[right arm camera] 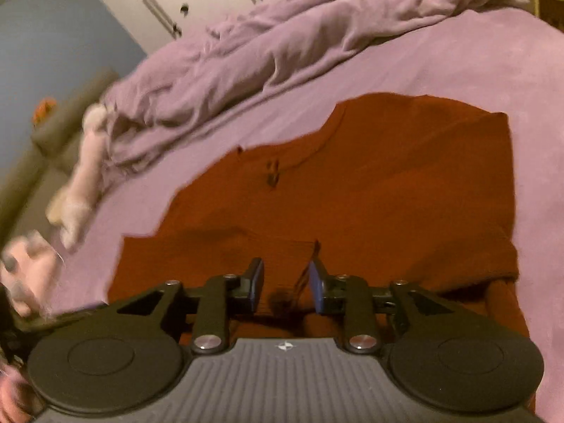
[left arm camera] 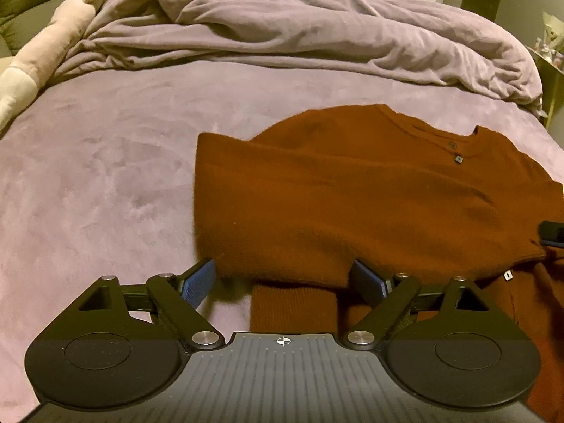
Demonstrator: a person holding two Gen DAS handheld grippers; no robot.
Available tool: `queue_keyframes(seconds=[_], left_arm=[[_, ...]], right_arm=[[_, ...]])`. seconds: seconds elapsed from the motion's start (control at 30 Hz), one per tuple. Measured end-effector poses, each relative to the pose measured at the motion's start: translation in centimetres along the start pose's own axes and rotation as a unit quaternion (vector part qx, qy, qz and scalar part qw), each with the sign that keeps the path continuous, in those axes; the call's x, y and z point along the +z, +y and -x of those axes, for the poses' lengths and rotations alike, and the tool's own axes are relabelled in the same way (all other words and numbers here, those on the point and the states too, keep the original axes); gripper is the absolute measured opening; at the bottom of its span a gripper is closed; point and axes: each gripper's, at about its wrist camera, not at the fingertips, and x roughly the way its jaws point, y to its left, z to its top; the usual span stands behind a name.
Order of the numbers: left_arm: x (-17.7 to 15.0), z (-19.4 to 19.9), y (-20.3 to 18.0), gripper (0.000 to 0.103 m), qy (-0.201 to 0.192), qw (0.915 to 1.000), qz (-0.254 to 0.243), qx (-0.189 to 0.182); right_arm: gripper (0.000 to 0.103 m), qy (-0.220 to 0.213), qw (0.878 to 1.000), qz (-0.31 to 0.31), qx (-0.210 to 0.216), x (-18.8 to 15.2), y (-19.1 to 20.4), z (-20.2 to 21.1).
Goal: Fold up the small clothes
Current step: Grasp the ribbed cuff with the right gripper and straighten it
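A rust-brown knit sweater (left arm camera: pixel 352 194) lies on the purple bed, one sleeve folded across its body, its buttoned neckline (left arm camera: pixel 454 151) at the far right. My left gripper (left arm camera: pixel 282 278) is open, its blue pads on either side of the ribbed sleeve cuff (left arm camera: pixel 292 306) at the sweater's near edge, not closed on it. In the right wrist view the sweater (right arm camera: pixel 370 190) fills the middle. My right gripper (right arm camera: pixel 286 283) is open with a moderate gap, low over the sweater's near fabric, holding nothing. The tip of the right gripper (left arm camera: pixel 551 233) shows at the right edge of the left view.
A crumpled purple duvet (left arm camera: pixel 299 31) is heaped across the far side of the bed. A pale plush toy (left arm camera: pixel 53 53) lies at the far left. The bed sheet (left arm camera: pixel 105 183) is bare left of the sweater. A shelf (left arm camera: pixel 550 60) stands beyond the bed's right edge.
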Motion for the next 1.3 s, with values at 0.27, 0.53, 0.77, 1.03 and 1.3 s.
queue_keyframes(seconds=[0.27,0.53,0.77,1.03,1.3], left_arm=[[0.0,0.0,0.3,0.092,-0.002,1.0,0.006,0.002],[0.3,-0.1,1.0,0.094,-0.005,0.9998,0.021,0.006],[1.9,-1.3,1.1,0.094,-0.001,0.9992,0.028,0.028],[2.4,-2.5,1.6,0.094,0.008,0.9984,0.042,0.038],[2.3,-1.4,2.0,0.095,0.006,0.9985,0.034,0.041]], right_arm=[[0.032,0.02,0.999,0.019,0.018,-0.6,1.1,-1.6],[0.006,-0.051,0.987,0.15,-0.039,0.0,5.3,1.1],[0.006,-0.113,0.965,0.16,-0.174,2.3,2.1,3.0],[0.006,-0.073,0.97,0.11,-0.206,1.9,-3.7,1.8],[0.007,-0.069,0.959,0.123,-0.245,2.2,-4.2,0.6]])
